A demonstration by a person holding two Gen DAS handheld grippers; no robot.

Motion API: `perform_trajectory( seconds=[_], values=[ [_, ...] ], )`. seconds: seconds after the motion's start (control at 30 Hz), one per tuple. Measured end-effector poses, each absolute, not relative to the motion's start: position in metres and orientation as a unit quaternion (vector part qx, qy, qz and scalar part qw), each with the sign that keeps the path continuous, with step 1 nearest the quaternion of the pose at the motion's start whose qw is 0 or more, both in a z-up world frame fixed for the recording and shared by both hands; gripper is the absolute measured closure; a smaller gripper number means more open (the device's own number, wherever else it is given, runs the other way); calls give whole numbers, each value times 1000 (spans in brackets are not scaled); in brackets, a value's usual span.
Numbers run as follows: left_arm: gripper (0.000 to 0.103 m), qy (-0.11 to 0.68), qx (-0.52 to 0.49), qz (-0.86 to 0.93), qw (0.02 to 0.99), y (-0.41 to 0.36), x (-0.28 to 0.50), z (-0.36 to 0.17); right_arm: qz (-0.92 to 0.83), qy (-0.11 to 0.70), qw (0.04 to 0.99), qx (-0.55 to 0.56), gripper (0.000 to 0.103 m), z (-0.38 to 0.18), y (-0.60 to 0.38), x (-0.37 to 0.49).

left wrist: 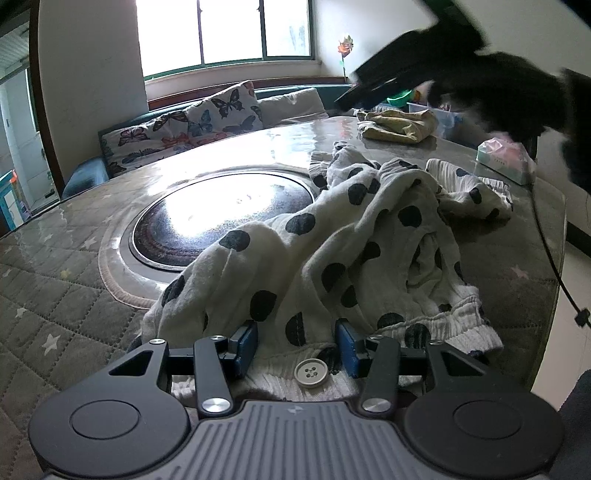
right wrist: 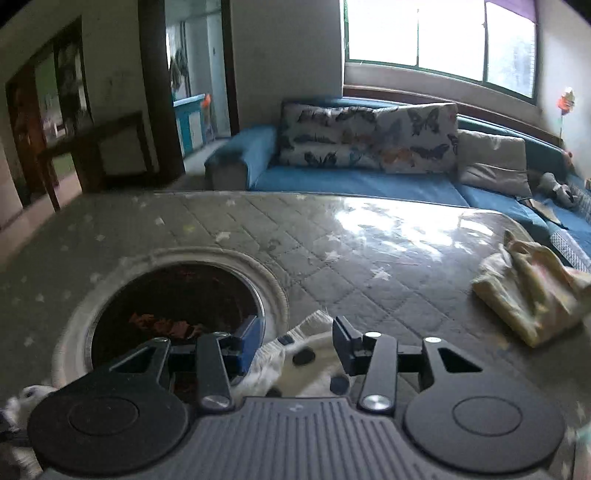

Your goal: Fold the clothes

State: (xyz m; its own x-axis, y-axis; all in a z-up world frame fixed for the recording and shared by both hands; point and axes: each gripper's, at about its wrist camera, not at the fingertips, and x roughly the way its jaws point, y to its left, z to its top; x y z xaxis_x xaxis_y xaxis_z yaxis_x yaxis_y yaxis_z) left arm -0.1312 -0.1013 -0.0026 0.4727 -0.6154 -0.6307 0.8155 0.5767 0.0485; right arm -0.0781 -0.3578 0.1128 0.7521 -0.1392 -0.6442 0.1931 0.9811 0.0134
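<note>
The desk point(left wrist: 74, 280) wears a grey quilted cover with pale stars under a glossy clear sheet, and a dark round plate point(left wrist: 225, 218) is sunk in its middle. Behind it runs a blue sofa point(right wrist: 354, 182) with a butterfly cushion point(right wrist: 369, 136) under a bright window point(left wrist: 229, 29).

A white garment point(left wrist: 332, 243) with black dots lies crumpled on the near right part of the desk, just right of the plate, its gathered waistband and a pale button point(left wrist: 311, 373) at the near edge. A folded yellow cloth point(left wrist: 397, 125) sits at the far side, well apart from it, and a tissue pack point(left wrist: 504, 160) rests by the right edge.

The left tongs point(left wrist: 295, 349) stand apart, low over the waistband, with dotted fabric and the button between the blue pads point(left wrist: 247, 343); whether the pads touch the cloth cannot be told. The right tongs point(right wrist: 297, 341) also stand apart, above a dotted fold of the garment near the plate's rim. In the left view they appear as a dark blurred shape point(left wrist: 373, 79) high over the far side of the desk.
</note>
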Motion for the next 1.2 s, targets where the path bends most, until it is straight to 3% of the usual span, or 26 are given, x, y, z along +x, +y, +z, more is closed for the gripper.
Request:
perform_trajectory(
  seconds=[0.5,0.6,0.83,1.2],
  values=[
    [52,286,168,-425,842,-100,-131,-3,-24,482,873,-70,64,50,-296,-22],
    [52,286,167,-425,842,-100,-132,-4,-42,497,865,-56,74,41,-302,-19],
    [52,290,172,-424,841,-102,-132,-2,-56,486,871,-36,92,44,-309,-13],
    [52,289,169,-421,843,-101,-137,-2,-16,379,925,-13,95,116,-283,33]
  ],
)
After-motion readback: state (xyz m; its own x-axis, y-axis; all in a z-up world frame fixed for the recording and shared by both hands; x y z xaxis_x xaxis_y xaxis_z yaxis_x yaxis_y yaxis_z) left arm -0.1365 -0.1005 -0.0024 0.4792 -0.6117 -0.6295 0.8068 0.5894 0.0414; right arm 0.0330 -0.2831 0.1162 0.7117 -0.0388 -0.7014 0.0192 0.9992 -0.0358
